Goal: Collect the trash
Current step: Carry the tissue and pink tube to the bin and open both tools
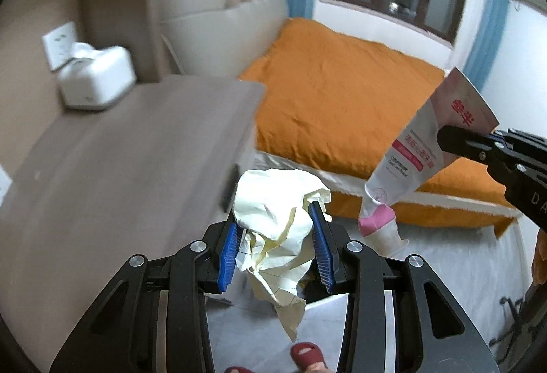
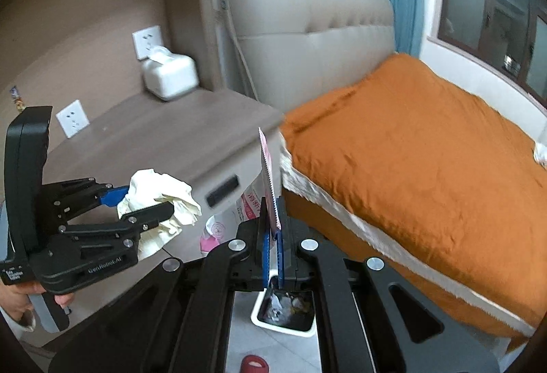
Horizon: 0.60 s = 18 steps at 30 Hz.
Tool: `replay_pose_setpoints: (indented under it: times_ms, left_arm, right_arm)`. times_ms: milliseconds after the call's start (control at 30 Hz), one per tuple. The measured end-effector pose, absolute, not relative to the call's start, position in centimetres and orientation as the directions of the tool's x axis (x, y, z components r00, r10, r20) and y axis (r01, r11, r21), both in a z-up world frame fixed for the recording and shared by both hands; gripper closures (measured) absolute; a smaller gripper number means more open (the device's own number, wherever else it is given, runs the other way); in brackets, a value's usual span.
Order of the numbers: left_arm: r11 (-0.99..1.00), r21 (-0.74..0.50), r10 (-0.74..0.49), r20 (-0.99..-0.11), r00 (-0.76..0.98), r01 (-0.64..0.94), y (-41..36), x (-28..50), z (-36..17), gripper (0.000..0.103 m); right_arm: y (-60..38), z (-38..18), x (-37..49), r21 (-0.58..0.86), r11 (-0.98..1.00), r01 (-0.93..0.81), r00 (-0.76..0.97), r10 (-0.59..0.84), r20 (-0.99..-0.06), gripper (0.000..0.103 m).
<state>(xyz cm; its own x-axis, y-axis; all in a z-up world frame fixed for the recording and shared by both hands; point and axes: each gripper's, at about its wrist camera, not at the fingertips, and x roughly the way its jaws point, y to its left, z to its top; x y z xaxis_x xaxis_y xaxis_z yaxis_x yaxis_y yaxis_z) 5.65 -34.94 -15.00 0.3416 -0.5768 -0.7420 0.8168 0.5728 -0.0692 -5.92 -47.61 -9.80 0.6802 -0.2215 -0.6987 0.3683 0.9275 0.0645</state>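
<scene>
- So I've got two bits of trash in the air right now. The crumpled paper (image 1: pixel 273 222) sits wedged between the blue pads (image 1: pixel 228 257) of my left gripper (image 1: pixel 275 248), with a loose tail hanging out below the fingers. It's well squeezed on both sides, so I'd say that grip is solid.
- The other one is a squeeze tube (image 1: pixel 424 147), white with pink print and a pink cap (image 1: pixel 372 221). My right gripper (image 2: pixel 272 245) has its fingers shut on the flat crimped end, so the tube dangles cap-down. In the right wrist view I'm looking at it edge-on, thin as a card.
- Step-wise I reckon this is the carry-to-bin part: both items are off the worktop (image 1: pixel 130 147) and hanging over the floor beside the bed (image 1: pixel 342 99).
- The trash bin (image 2: pixel 285 327) shows up right under the right gripper, white rim, dark inside, already some junk in it. The tube looks pretty much above the opening.
- Next move, my guess: open the right fingers and let the tube fall, then swing the left one over the bin. The paper looks off to the side, nearer the worktop's drawer front.
- Watch-out: that floppy paper tail could catch on a pad when I let go.
- Only other thing on the worktop is a white tissue box (image 1: pixel 95 79) by the wall socket (image 1: pixel 59 43).
</scene>
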Motion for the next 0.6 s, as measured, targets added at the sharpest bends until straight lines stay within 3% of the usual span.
replay_pose_setpoints:
  times_ms: [300,600]
  left_arm:
    - [0.493,-0.093,-0.542,-0.811,0.222,0.865,-40.3,4.5,-24.1,0.065]
    - [0.452,-0.113,-0.475,-0.870,0.131,0.885,-44.4,3.7,-38.0,0.065]
  right_arm:
    - [-50.8,-16.9,-6.8,0.022,0.896,0.444,0.597,-0.277,-0.753,0.099]
    - [-54.2,-30.4,-5.4,-0.037,0.882,0.469,0.501,-0.301,-0.812,0.098]
